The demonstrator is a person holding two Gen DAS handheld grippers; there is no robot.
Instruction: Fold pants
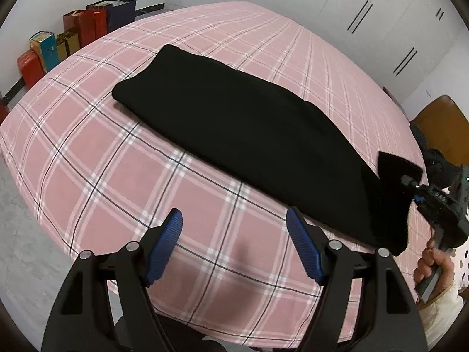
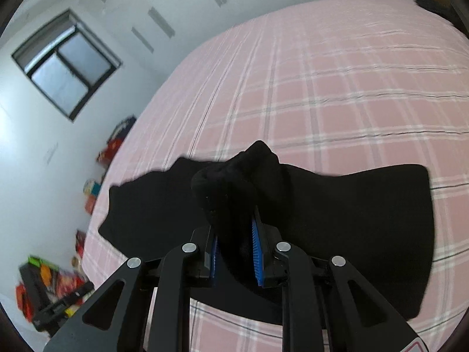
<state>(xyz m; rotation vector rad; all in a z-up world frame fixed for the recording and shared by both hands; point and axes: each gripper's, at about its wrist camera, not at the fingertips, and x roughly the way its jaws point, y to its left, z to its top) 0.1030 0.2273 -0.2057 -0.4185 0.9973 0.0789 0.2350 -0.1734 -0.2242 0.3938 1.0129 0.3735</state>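
While pants [image 1: 234, 135] lie on bed [image 1: 102, 176] | left jaws empty, spread | right jaws pinch pants

The bunched end of the black fabric pants [image 2: 234, 173] is hidden where it is clamped between the blue ribbed pads [image 2: 257, 258] of the right gripper [image 2: 234, 252], and no seams or folds can be made out on the dark cloth. The coloured boxes and bags [image 2: 49, 281] by the white wall are smeared by blur in the right wrist view. In the left wrist view, the right gripper and the hand [image 1: 433, 267] holding it are cut off by the frame edge.
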